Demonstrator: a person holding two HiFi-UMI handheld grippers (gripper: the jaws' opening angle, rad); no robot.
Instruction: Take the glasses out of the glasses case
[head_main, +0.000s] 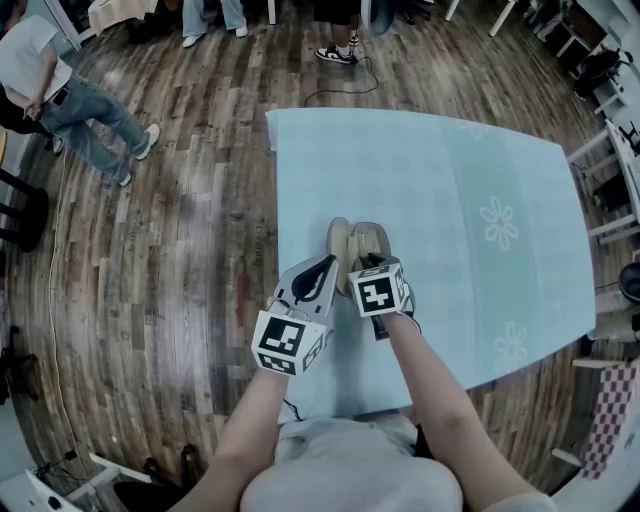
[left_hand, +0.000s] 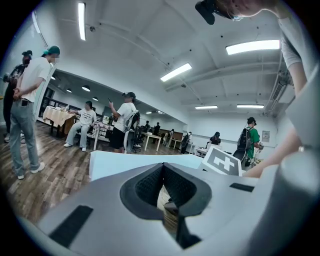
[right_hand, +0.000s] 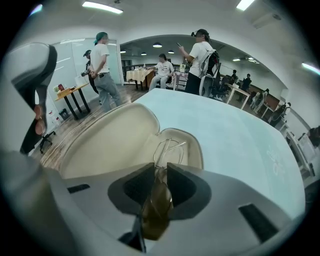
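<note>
The beige glasses case (head_main: 343, 240) lies open on the light blue tablecloth, its lid (right_hand: 110, 140) folded out to the left. My right gripper (right_hand: 160, 171) is shut on the glasses (right_hand: 157, 210), pinching an amber lens just above the case's base (right_hand: 192, 150); the thin wire frame arches forward past the jaws. In the head view the right gripper (head_main: 372, 262) hovers over the case's right half. My left gripper (head_main: 328, 266) sits at the lid's near edge, tilted upward. Its jaws (left_hand: 162, 168) are together, with nothing visible between the tips.
The table (head_main: 450, 190) stretches away ahead and to the right, and its left edge (head_main: 276, 230) is close to the case. Wooden floor (head_main: 170, 250) lies to the left. Several people stand or sit farther back in the room.
</note>
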